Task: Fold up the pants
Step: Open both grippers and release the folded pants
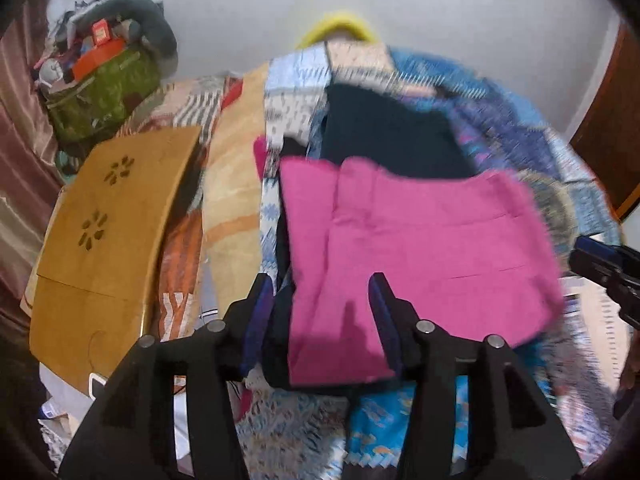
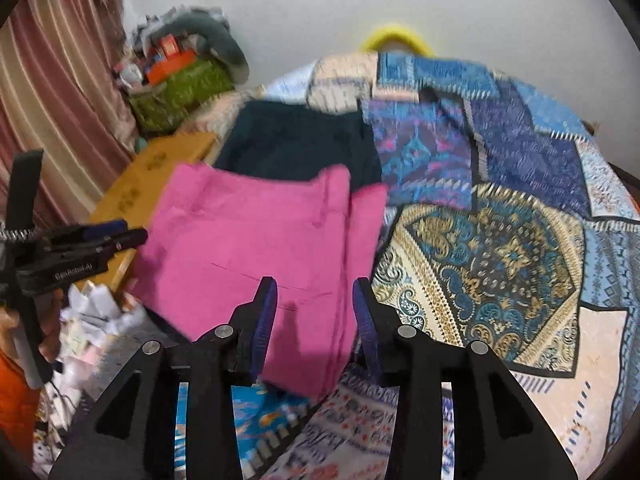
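Folded pink pants (image 1: 420, 240) (image 2: 248, 240) lie on a patchwork bedspread (image 2: 500, 260), partly over a dark navy garment (image 1: 392, 132) (image 2: 296, 144). My left gripper (image 1: 320, 292) hangs over the near left corner of the pants, its jaws apart, with the cloth's edge below the gap and no pad pressing on it. My right gripper (image 2: 314, 296) is open over the near right corner in the same way. Each gripper also shows at the edge of the other's view: the right gripper (image 1: 608, 264) and the left gripper (image 2: 112, 236).
A wooden lap table (image 1: 104, 232) lies left of the pants. Behind it a green bag (image 1: 100, 92) is piled with clutter, beside a pink curtain (image 2: 60, 80). Crumpled paper (image 2: 92, 312) sits at the near left. A yellow ring (image 1: 340, 24) stands against the white wall.
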